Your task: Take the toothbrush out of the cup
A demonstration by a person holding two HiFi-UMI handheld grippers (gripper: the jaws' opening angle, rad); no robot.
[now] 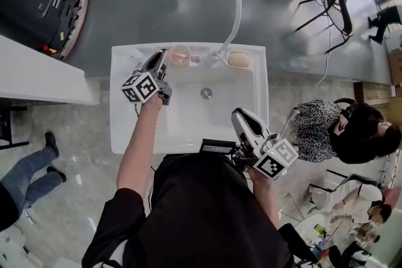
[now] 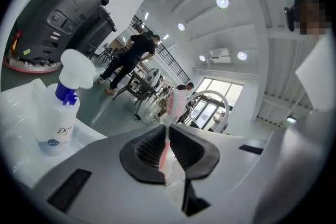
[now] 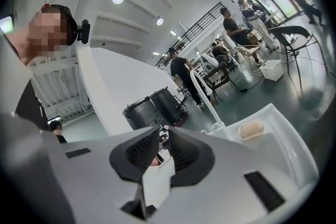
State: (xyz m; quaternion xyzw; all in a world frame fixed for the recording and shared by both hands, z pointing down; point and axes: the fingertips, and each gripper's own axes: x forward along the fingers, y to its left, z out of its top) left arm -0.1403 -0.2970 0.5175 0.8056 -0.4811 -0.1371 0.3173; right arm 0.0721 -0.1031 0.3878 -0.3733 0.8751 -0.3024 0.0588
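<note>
left gripper [image 1: 162, 59] [image 2: 167, 131]: far left over the white rectangular sink [image 1: 125, 103], jaws clamped on the pink toothbrush [image 2: 176, 104], which stands upright between the pads.
toothbrush vs cup: we only see it clearly in the left gripper view. From the head view we can't tell if its lower end is out of the clear plastic cup [image 1: 180, 54] on the far rim.
right gripper [image 1: 240, 115] [image 3: 161, 147]: near right edge, jaws a narrow gap apart, gripping nothing.
left gripper view only: white pump bottle with a blue collar [image 2: 58, 113], on the left.
head and right gripper views: beige bar of soap [image 1: 239, 59] [image 3: 251, 129] on the far rim, right of the white curved tap [image 1: 232, 9].
</note>
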